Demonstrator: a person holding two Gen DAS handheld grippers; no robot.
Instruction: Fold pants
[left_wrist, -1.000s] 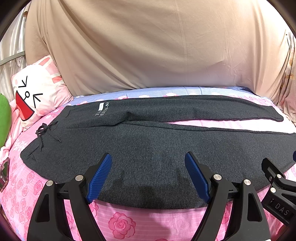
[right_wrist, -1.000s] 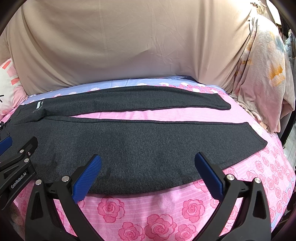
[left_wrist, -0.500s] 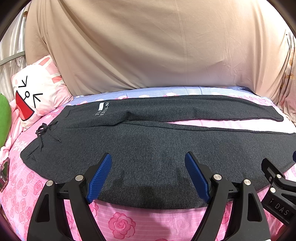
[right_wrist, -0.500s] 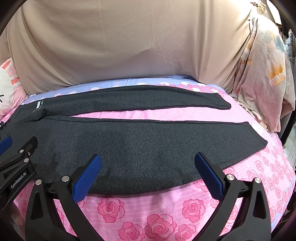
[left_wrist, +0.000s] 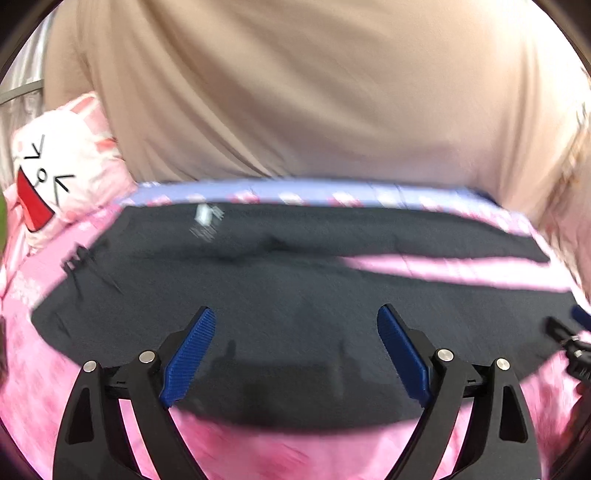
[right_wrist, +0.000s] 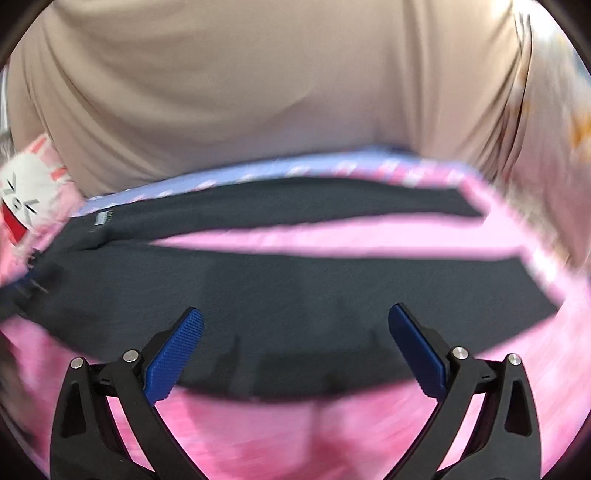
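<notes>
Left gripper (left_wrist: 295, 321) angled downward, jaws opening with blue pads (left_wrist: 188, 360) wide apart and nothing gripped between them; right gripper (right_wrist: 295, 319) angled likewise, jaws spread wide, pads (right_wrist: 417, 347) clear of contact, its black frame edging into the left view.

1. You have a pink rose-print bedsheet (left_wrist: 33, 373) in front of you.
2. Behind it you see a wrinkled beige cloth (left_wrist: 295, 92).
3. At your left sits a white cartoon-face pillow (left_wrist: 55, 177).
4. A lilac strip (right_wrist: 229, 173) edges the bed's far side.
</notes>
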